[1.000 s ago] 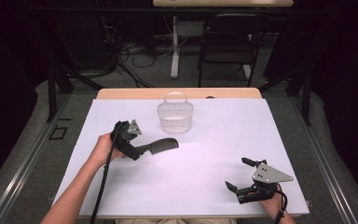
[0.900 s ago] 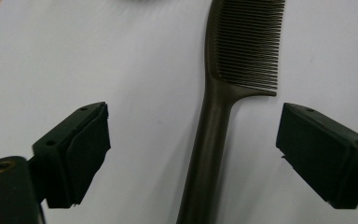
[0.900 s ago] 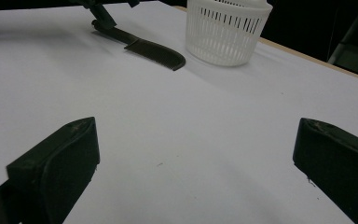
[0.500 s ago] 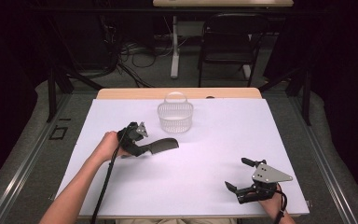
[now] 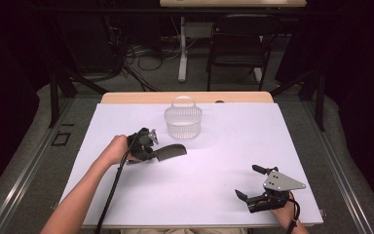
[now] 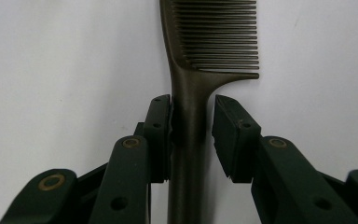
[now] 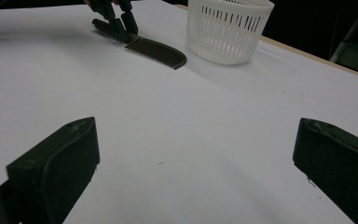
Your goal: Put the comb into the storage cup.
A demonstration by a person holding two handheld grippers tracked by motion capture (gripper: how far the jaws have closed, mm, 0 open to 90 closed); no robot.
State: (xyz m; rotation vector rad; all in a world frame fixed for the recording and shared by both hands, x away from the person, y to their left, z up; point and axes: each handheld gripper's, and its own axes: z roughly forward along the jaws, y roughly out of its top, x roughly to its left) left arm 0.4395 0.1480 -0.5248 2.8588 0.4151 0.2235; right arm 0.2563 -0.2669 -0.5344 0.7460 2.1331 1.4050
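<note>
Left tongs [image 6: 192,135] closing around comb [image 6: 200,70] handle (one pad touching), near basket [image 5: 183,122]; right tongs [image 7: 196,168] released.

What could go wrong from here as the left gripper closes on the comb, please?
The left gripper has just been closing on the comb handle; one pad looks in contact, the other apart. The uneven squeeze could twist or slide the thin handle across the smooth table. The white basket stands close by, so a swinging comb might knock it.
</note>
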